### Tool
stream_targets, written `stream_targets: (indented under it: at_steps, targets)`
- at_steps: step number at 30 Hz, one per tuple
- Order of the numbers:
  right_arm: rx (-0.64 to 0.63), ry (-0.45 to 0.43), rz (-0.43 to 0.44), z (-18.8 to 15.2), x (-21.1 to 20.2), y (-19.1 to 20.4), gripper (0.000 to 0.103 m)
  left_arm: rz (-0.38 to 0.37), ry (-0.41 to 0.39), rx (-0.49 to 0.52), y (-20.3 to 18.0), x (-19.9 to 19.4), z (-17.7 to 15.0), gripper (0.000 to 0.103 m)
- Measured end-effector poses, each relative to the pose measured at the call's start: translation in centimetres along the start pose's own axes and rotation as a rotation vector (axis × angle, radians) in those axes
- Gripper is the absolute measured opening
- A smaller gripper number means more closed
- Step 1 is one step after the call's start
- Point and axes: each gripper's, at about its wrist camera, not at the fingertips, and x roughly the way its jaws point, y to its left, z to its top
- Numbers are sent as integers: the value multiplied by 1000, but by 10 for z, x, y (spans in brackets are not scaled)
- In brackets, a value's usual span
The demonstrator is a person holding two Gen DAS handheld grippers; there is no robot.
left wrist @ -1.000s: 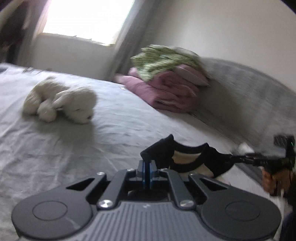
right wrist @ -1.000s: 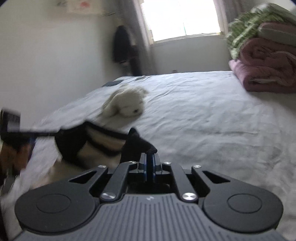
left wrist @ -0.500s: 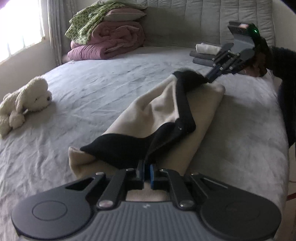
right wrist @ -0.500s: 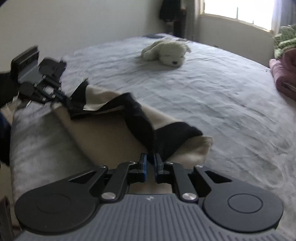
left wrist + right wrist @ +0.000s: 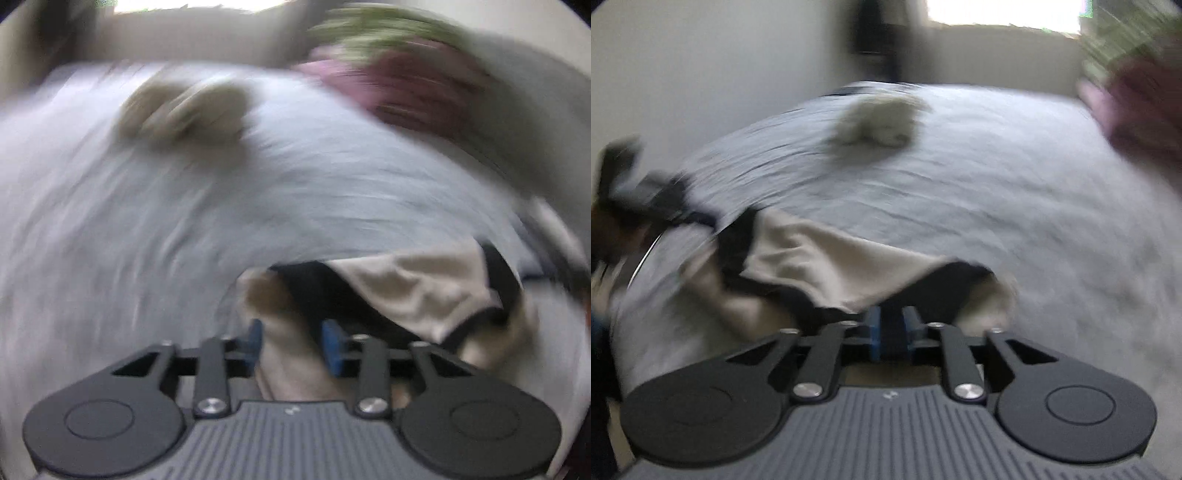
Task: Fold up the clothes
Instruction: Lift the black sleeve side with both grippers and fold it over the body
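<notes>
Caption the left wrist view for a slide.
Left gripper opening over the beige-and-black garment laid on the grey bed.

Open grey bed (image 5: 1015, 206) surface is seen across the middle. Near edge is taken up by beige-and-black garment (image 5: 827, 266). Passage toward the far side is blocked by a white plush toy (image 5: 879, 122); the far right corner is filled by piled bedding (image 5: 399, 88).
</notes>
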Motion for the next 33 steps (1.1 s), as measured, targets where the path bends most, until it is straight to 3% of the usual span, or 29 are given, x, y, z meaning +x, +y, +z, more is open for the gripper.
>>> stream_targets:
  at_steps: [2,5,10,13,20,22,24,26,27,33]
  targets:
    - [230,-15,8,-2,1,-20,51,-21,6,-160,6,1,-3,41]
    - [421,3,59,-6,5,-38,51,-29,-1,-199,1,8,-6,41]
    - [471,40,27,-10,10,-38,50,-30,35,-199,-9,24,-9,38]
    - [468,51,28,-10,13,-35,41,-35,45,-179,-18,28,-12,38]
    - [462,75,0,-18,20,-29,32,-20,42,-187,-24,35,-15,37]
    - [461,70,-16,-19,22,-27,29,-12,43,-182,-26,37,-15,16]
    - [441,58,-34,-19,20,-24,25,-7,43,-177,-28,37,-15,7]
    - [433,36,-40,-17,17,-22,15,-1,33,-174,-29,34,-14,5]
    - [439,19,-27,-16,14,-22,7,-7,23,-177,-28,32,-13,5]
    - [556,-76,126,-8,-6,-28,5,-84,-25,-267,-15,16,-3,5]
